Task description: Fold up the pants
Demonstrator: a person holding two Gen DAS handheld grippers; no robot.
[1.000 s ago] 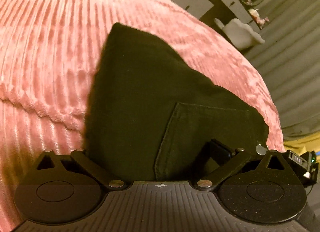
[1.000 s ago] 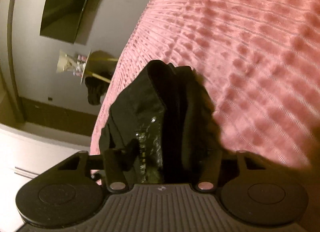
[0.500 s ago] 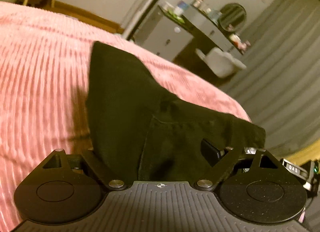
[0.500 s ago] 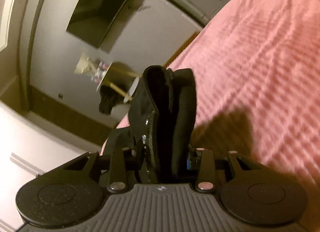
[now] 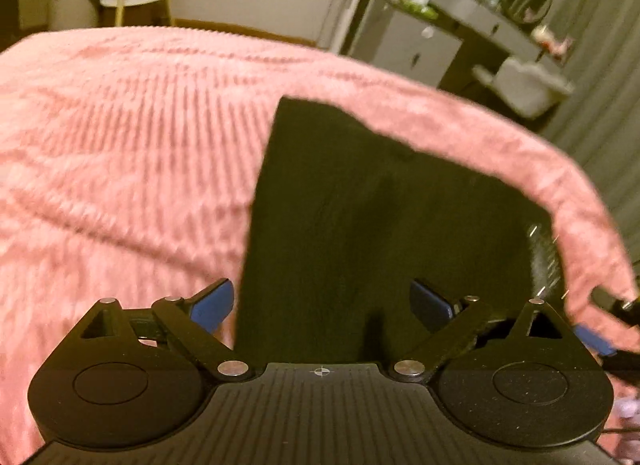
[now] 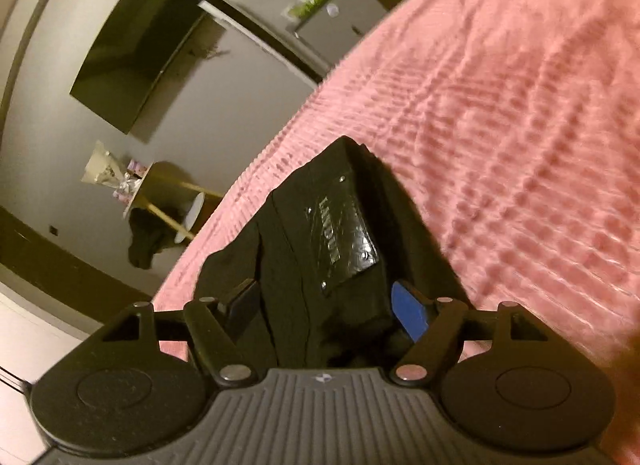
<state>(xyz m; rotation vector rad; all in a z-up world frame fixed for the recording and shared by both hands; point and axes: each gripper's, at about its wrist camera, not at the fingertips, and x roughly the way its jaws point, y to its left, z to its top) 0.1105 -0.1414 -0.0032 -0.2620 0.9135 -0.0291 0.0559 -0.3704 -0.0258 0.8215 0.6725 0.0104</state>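
Judging from both wrist views, the fold is at its release step. The left gripper (image 5: 322,305) is seen with jaws spread apart, the black pants (image 5: 360,201) lying between them, unclamped, on the pink ribbed blanket (image 5: 120,153). The right gripper (image 6: 324,303) is likewise seen spread wide around the waistband end, where a glossy label (image 6: 344,225) is visible. Risk noted: a blue pad may snag loose cloth on withdrawal, so that the stacked layers are dragged askew. A dresser (image 5: 420,41) is seen beyond.
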